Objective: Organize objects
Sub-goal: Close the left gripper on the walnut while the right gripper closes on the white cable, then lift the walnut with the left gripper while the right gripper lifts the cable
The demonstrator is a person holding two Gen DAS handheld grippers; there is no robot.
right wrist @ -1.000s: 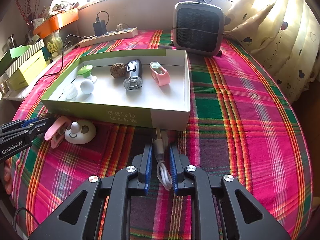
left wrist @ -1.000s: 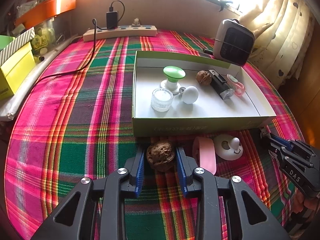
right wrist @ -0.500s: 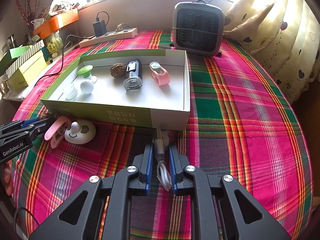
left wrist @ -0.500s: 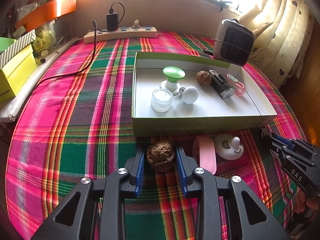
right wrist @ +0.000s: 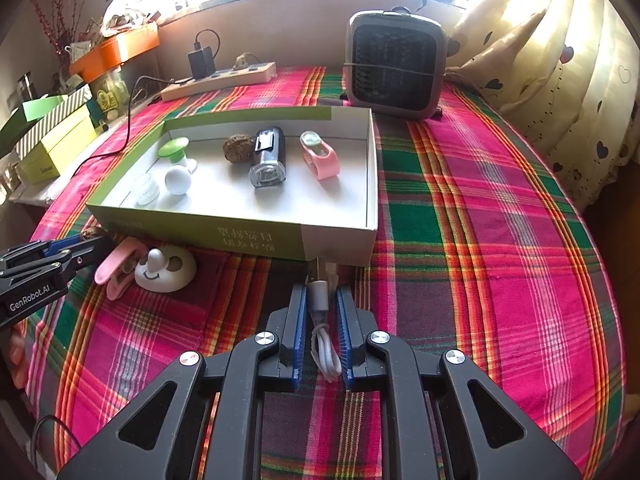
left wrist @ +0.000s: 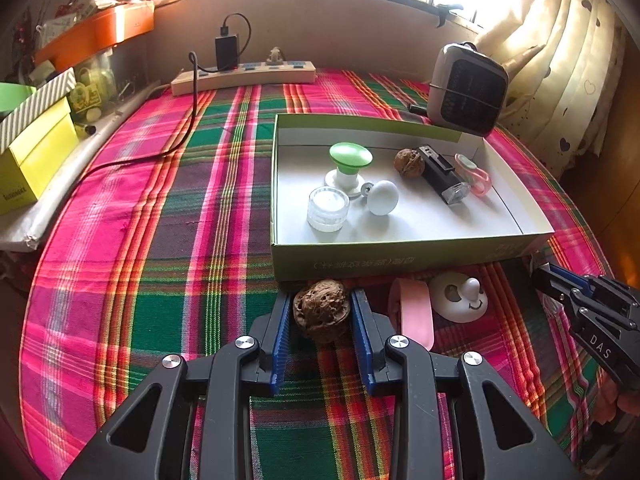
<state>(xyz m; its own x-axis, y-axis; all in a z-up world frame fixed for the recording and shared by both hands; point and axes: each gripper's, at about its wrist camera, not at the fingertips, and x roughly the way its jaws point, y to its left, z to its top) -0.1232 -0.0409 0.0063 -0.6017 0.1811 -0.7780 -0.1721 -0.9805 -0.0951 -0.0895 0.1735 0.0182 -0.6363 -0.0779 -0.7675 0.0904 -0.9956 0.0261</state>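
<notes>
Walnut [left wrist: 321, 314] sits between the left gripper [left wrist: 320, 320] pads just as a second ago — nothing lifted yet. Right gripper [right wrist: 321, 322] likewise stays closed on the white cable [right wrist: 320, 320], low over the cloth, near side of the box [right wrist: 372, 184] — both objects not yet inside.

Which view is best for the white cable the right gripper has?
Right wrist. The white cable sits centred between the right gripper fingers, its connector toward the box. The left wrist view shows only that gripper's side at the frame edge; the cable can't be made out there.
</notes>
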